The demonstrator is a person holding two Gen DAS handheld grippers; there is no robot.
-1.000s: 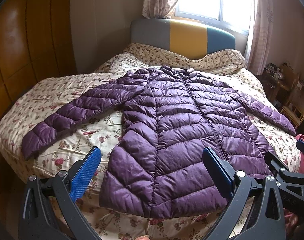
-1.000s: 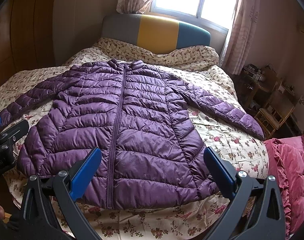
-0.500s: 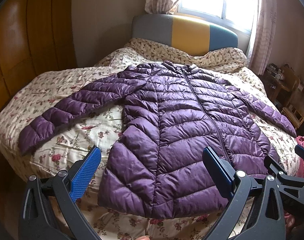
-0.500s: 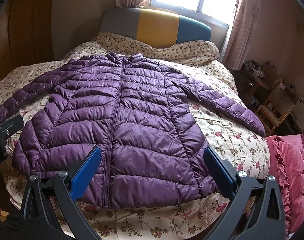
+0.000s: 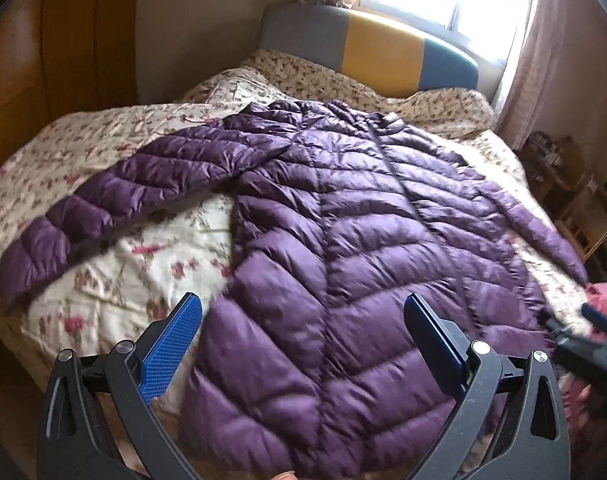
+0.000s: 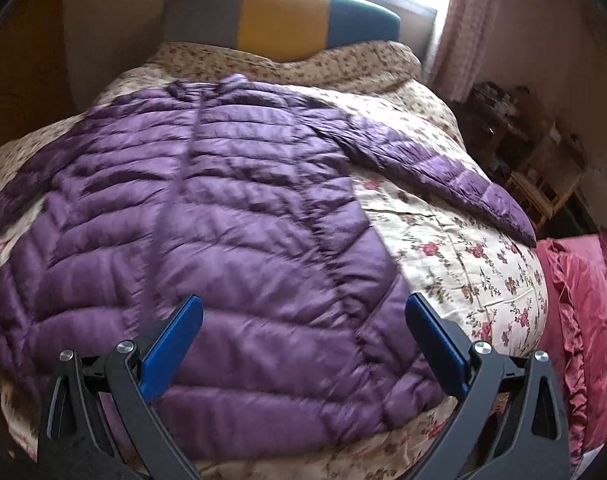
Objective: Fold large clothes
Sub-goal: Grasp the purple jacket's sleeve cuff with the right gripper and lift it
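coat (image 5: 343, 260): purple puffy one, flat on the bed (image 5: 123, 264), front up, zip shut, both sleeves spread out. Laid open like this so it's easy to fold.
left gripper (image 5: 303, 332): jaws wide apart, holding nothing, over the coat's bottom left corner.
right gripper (image 6: 303, 332): jaws wide apart too, nothing in them, over the bottom right part.
why: prob. each goes for one side of the hem.
step: no fold made yet.
pink blanket (image 6: 583, 320): beside the bed, right side.
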